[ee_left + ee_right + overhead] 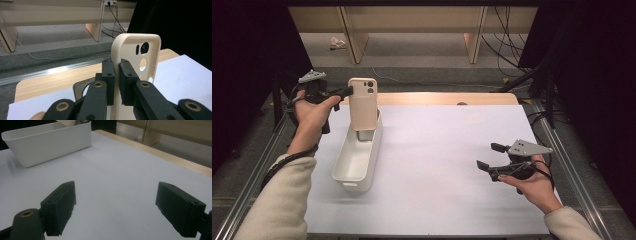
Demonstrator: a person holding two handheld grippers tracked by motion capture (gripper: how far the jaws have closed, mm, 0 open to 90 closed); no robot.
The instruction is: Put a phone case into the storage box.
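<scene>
Sleeves and forearms enter low at both corners. Far left, left gripper (346, 92) clamps the edge of a beige phone case (363, 104), holding it upright over the far end of a white bin (343, 161). Thin-edge pinch: judged risk, case twists or slips and lands outside the bin. Grey object under the case (365, 135), partly hidden, unclear what. Right gripper (490, 157) rests apart on the white table (437, 165), jaws spread, holding nothing.
</scene>
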